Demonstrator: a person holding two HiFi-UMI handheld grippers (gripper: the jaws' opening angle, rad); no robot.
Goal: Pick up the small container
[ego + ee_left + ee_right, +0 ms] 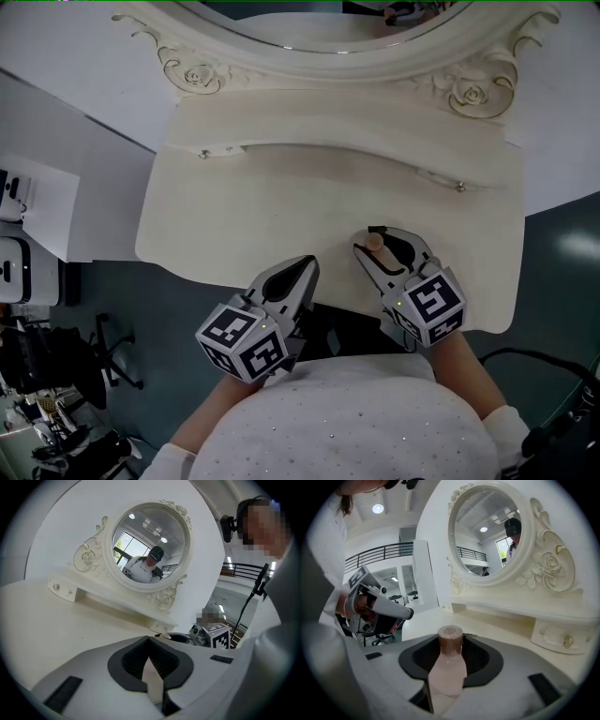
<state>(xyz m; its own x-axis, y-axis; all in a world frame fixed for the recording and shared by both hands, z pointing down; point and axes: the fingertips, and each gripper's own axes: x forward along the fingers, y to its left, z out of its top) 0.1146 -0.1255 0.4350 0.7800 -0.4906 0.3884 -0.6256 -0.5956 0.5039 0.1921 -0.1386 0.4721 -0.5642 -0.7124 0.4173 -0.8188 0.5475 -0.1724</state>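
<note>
The small container [449, 665] is a pale pink bottle with a brownish cap. It stands up between the jaws of my right gripper [451, 641], which is shut on it. In the head view the container [374, 242] and the right gripper [378, 249] hover over the front right part of the cream dressing table [234, 211]. My left gripper [304, 267] sits at the table's front edge, left of the right one, with its jaws together and nothing in them. The left gripper view shows the left gripper [150, 643] pointing at the table and the mirror.
An oval mirror [328, 42] in a carved cream frame stands at the back of the table on a low base with small drawers [562, 639]. The table's front edge lies right under both grippers. An office chair [103, 361] and a white desk [47, 202] are to the left.
</note>
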